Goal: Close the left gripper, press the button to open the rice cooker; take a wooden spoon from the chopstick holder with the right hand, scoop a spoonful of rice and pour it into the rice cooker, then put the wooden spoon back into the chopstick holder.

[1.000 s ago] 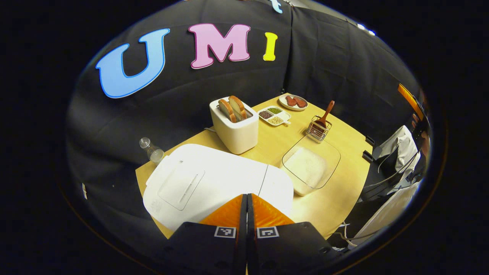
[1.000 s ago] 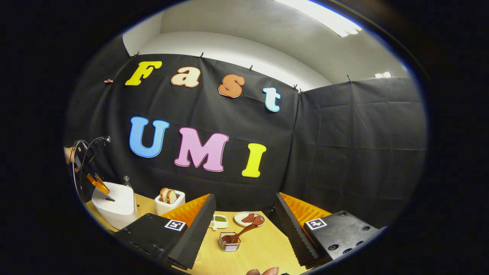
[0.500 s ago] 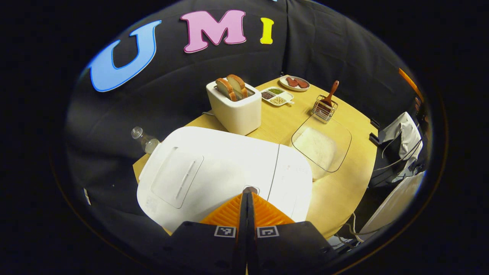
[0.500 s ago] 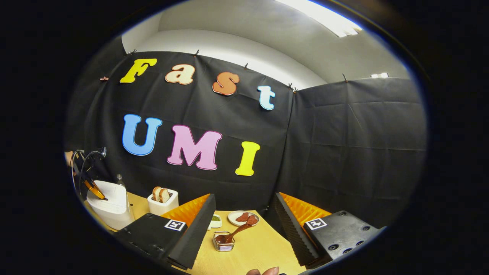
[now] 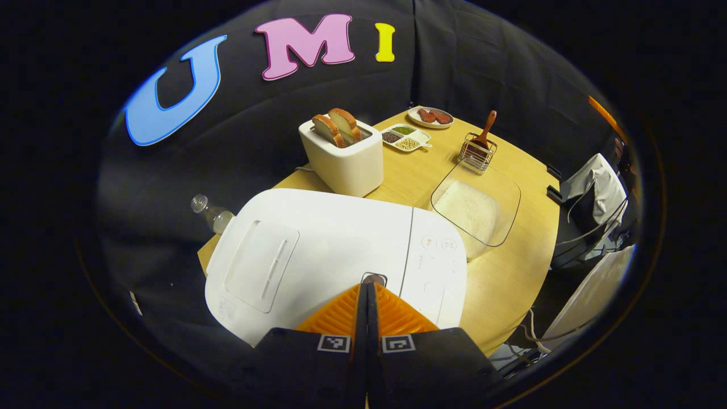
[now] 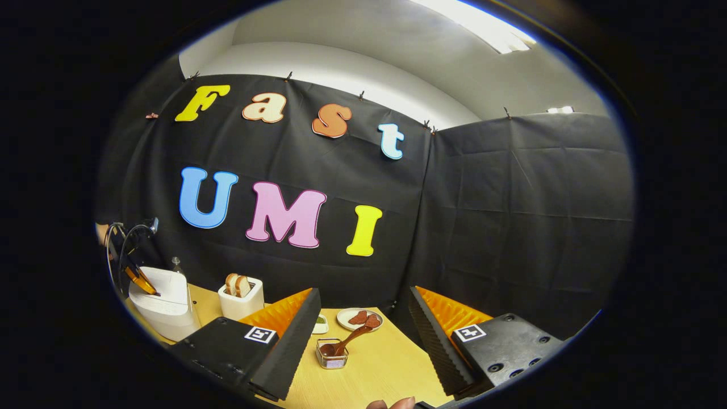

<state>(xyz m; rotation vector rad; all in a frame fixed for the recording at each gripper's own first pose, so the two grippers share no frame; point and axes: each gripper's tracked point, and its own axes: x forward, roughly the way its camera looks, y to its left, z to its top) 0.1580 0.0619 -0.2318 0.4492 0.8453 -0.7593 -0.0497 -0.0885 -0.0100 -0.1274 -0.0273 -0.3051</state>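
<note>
The white rice cooker (image 5: 318,250) sits at the table's near left corner with its lid down. My left gripper (image 5: 367,286) is shut, and its tips rest at the small lid button (image 5: 373,278). A wooden spoon (image 5: 485,129) stands in the wire chopstick holder (image 5: 477,154) at the far right, behind a glass dish of rice (image 5: 474,207). In the right gripper view my right gripper (image 6: 363,291) hangs open and empty above the table, with the spoon (image 6: 349,339) and holder (image 6: 332,355) below it. The cooker (image 6: 162,301) and left gripper (image 6: 139,278) show far left.
A white toaster (image 5: 341,150) with two bread slices stands behind the cooker. Past it lie a divided tray of beans (image 5: 406,138) and a plate of meat (image 5: 430,117). A plastic bottle (image 5: 210,211) stands at the cooker's left. Cables and white cloth hang off the table's right edge.
My left gripper has come down and forward until its shut tips reach the cooker's button. The lid stays down. My right gripper has barely drifted and stays open.
</note>
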